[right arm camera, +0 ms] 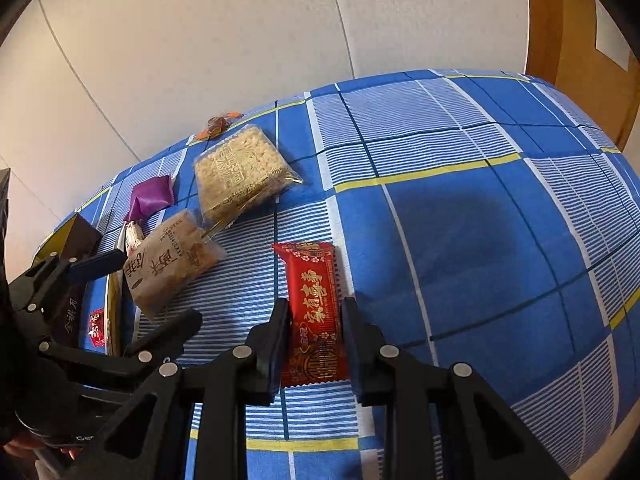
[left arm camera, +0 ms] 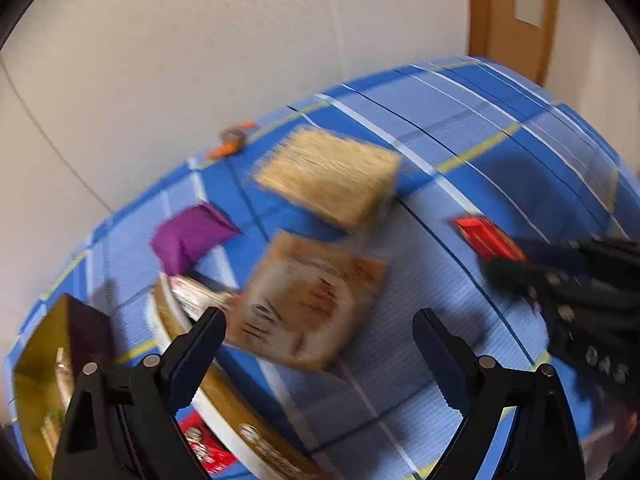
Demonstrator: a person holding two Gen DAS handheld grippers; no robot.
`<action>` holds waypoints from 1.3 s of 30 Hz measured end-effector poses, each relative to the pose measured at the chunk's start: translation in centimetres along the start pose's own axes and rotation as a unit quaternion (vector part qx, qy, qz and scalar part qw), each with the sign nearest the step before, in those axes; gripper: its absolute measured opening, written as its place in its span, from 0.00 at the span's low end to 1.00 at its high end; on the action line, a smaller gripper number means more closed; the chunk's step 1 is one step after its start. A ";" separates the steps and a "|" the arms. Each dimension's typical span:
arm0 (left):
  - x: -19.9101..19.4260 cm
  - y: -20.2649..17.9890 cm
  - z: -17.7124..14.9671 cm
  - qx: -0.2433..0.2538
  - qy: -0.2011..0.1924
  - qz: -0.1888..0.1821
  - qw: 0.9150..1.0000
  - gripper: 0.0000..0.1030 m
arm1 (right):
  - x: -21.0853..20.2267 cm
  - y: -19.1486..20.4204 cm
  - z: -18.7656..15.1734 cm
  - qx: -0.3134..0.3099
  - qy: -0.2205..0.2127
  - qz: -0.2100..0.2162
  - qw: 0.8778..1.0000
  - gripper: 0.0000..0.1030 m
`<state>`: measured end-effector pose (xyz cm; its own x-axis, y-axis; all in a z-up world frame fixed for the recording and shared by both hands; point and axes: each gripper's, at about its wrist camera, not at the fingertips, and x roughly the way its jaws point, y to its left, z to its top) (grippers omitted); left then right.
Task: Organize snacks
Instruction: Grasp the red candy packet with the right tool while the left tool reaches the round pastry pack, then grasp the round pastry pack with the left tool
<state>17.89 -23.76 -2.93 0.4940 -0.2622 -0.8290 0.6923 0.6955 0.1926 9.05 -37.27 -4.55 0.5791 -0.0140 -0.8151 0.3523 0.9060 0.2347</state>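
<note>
Checked bedspread (right arm camera: pixel 460 240) under tilted right hand-held gripper (right arm camera: pixel 316 332)

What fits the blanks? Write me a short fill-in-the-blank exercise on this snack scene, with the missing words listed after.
1. The right gripper is closed on a ____ snack packet.
2. The left gripper has its jaws ____ with nothing between them.
3. The small purple packet lies on a checked cloth that is mostly ____.
4. The two pale rice-cake packets lie to the ____ of the red packet in the right wrist view.

Missing words: red; open; blue; left
</note>
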 end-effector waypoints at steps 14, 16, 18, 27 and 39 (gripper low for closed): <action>1.4 -0.9 0.1 0.038 0.008 0.029 0.999 0.62 | 0.0 0.0 0.0 -0.001 -0.002 0.002 1.000 0.26; 1.2 -1.1 0.0 0.033 0.011 0.028 0.999 0.62 | 0.0 0.1 0.0 -0.005 -0.002 -0.001 1.000 0.26; 1.1 -1.1 0.0 0.027 0.014 0.028 0.999 0.63 | 0.0 0.1 0.0 -0.005 -0.002 -0.003 1.000 0.26; 0.9 -1.7 -0.5 0.018 -0.008 0.045 0.999 0.58 | 0.0 0.2 -0.1 -0.007 -0.003 -0.004 1.000 0.26; -2.2 -0.1 -2.6 -0.055 -0.059 0.018 0.997 0.29 | 0.0 0.3 -0.1 -0.013 -0.007 -0.011 1.000 0.26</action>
<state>15.32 -21.52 -2.47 0.5795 -0.3084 -0.7544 0.6150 0.7729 0.1564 9.09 -36.96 -4.46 0.5821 -0.0391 -0.8122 0.3448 0.9165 0.2030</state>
